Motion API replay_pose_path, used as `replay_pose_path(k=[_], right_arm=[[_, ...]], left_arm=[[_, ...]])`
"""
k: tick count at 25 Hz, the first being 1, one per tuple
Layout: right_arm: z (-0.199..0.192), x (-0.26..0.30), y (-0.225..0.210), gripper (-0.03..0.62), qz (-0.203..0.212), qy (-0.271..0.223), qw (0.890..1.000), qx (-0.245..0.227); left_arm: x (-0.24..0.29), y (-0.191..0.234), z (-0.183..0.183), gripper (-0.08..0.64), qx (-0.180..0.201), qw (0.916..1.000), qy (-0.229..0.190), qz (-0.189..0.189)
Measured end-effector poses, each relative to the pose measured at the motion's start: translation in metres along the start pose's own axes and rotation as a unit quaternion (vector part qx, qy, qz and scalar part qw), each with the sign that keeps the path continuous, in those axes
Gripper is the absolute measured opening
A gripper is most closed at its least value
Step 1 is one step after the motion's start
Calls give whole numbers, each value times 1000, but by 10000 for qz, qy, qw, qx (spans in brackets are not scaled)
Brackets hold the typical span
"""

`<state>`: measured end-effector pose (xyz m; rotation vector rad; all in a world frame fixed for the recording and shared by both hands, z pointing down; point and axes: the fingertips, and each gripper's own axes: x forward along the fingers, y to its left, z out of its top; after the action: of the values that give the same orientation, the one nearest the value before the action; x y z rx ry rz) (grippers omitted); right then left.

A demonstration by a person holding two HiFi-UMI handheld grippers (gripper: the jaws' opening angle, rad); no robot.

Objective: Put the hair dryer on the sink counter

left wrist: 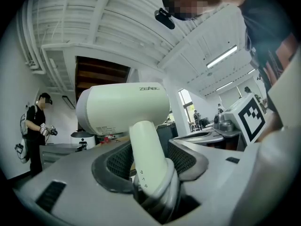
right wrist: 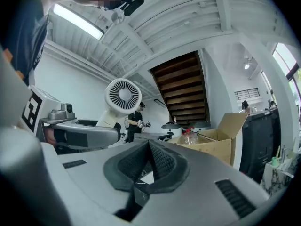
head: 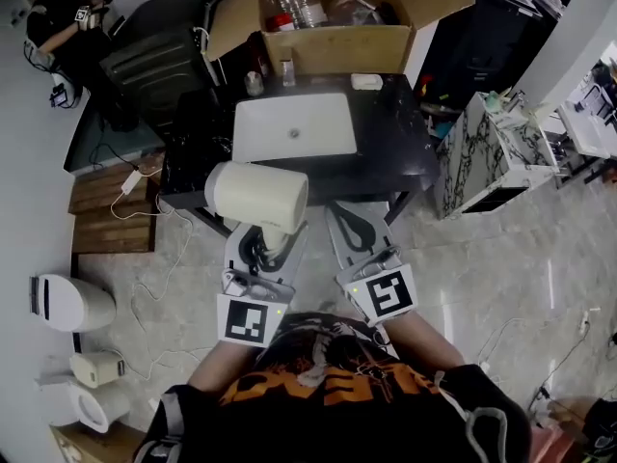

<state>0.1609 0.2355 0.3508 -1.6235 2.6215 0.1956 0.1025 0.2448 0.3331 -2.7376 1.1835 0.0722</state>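
Clamping the hair dryer [head: 258,195] by its handle with the left gripper [head: 266,245]. Squeezing that cream handle from both sides with the dark ribbed pads, seen plainly along the left gripper [left wrist: 146,158] itself. Holding it handle down, with the fat barrel of the hair dryer [left wrist: 123,109] lying crosswise on top.

Carrying it in the air, not resting on anything. From the head view, hovering at the near edge of the dark sink counter [head: 397,145], at 6 o'clock from the white basin [head: 294,125].

Over to the right gripper [head: 349,222], just beside at 3 o'clock of the left one. Closed up tight there, pad tips meeting, nothing between them in the right gripper view [right wrist: 149,147]. From that side, looking at 10 o'clock onto the round rear grille of the hair dryer [right wrist: 123,95].

Beyond the counter, at 12 o'clock: an open cardboard box [head: 337,44] with a clear plastic bottle [head: 289,3] inside. Far off at 10 o'clock in the head view, a person in black [head: 60,22]. At 3 o'clock of the counter, a marble-patterned cabinet [head: 482,157].
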Motion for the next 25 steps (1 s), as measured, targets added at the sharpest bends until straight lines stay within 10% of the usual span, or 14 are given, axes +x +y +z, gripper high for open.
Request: replay_pose_path(k=[25], right_arm=[[-34,62,-48,14,202,214,9995,-139]], left_arm=[[80,28,-32,237,86,9997,-50,-209]])
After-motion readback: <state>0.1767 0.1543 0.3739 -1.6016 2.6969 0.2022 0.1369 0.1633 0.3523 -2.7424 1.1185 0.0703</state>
